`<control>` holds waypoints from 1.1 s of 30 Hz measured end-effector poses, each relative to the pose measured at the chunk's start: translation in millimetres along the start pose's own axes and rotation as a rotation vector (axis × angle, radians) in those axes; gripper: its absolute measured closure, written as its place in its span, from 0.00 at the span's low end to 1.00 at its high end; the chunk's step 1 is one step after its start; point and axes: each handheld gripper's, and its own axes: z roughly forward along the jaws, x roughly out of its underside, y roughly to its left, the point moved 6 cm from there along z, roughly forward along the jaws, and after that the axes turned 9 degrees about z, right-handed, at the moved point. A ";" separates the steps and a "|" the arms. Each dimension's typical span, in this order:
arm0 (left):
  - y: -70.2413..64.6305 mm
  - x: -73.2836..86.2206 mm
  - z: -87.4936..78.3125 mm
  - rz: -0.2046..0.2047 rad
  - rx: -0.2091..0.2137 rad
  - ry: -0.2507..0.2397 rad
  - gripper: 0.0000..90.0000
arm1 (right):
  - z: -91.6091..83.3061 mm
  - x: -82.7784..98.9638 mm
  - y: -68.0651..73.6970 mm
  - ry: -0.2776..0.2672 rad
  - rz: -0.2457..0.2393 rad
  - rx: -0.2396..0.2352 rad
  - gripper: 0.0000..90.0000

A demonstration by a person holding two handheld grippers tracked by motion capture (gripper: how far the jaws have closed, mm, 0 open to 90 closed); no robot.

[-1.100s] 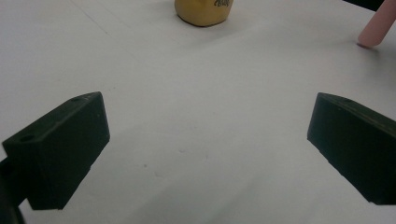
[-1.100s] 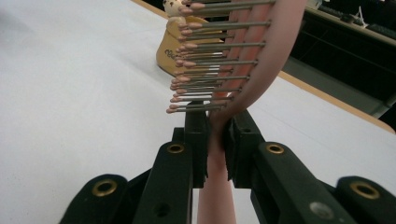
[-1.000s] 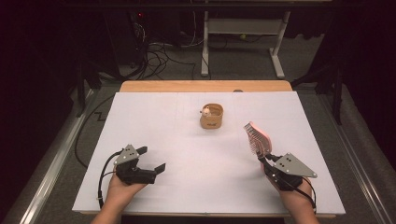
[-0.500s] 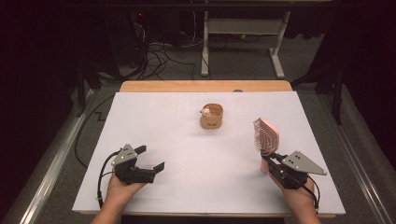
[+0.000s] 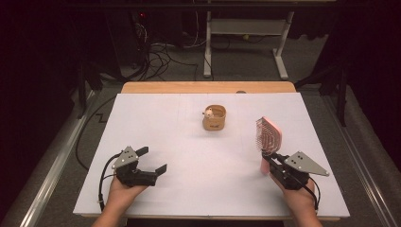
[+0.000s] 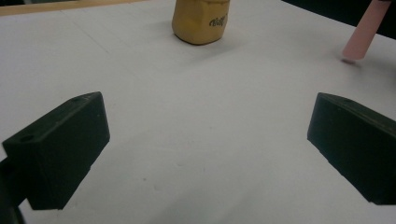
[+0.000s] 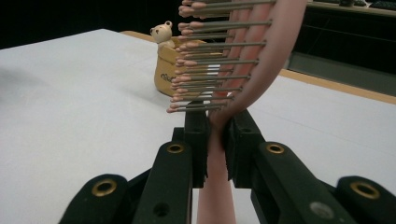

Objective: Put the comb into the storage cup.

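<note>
The hairbrush is pale pink, with a flat oval head and a slim straight handle. Rows of thin metal pins stick out of the head, each ending in a small pink ball tip, and in the high view slots run through the pad. It stands nearly upright over the right side of the white worktop, head up and pins facing left toward the cup. The right tool is clamped on its handle just below the head; the handle's lower end points down at the worktop. The left tool rests near the front left with its jaws wide apart and nothing between them. A small tan cup with a bear figure on its rim sits near the middle.
</note>
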 end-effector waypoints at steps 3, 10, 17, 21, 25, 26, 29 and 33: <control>-0.8 -1.4 -0.1 0.014 0.001 -0.012 0.00 | 3.8 -0.7 3.3 -0.001 -0.001 -0.002 0.91; -1.2 -2.3 -0.4 0.015 0.013 -0.022 0.00 | 12.1 -3.8 4.7 -0.008 0.018 0.018 0.91; -2.4 -2.0 2.2 0.022 0.026 -0.018 0.00 | 18.4 -8.7 -0.2 -0.011 0.050 0.036 0.91; -2.6 -1.9 1.9 0.024 0.032 -0.018 0.00 | 20.6 -14.4 -0.3 -0.017 0.052 0.046 0.91; -2.7 -2.4 1.4 0.021 0.042 -0.023 0.00 | 23.1 -20.9 2.1 -0.024 0.048 0.051 0.91; -2.3 -2.2 1.4 0.020 0.042 -0.022 0.00 | 23.9 -22.1 2.5 -0.023 0.050 0.050 0.91; -1.1 -2.4 1.0 0.010 0.043 -0.028 0.00 | 27.6 -28.7 4.9 -0.031 0.058 0.045 0.91; -2.2 -6.2 -2.6 0.013 0.037 -0.051 0.00 | 31.8 -34.9 7.4 -0.041 0.054 0.045 0.91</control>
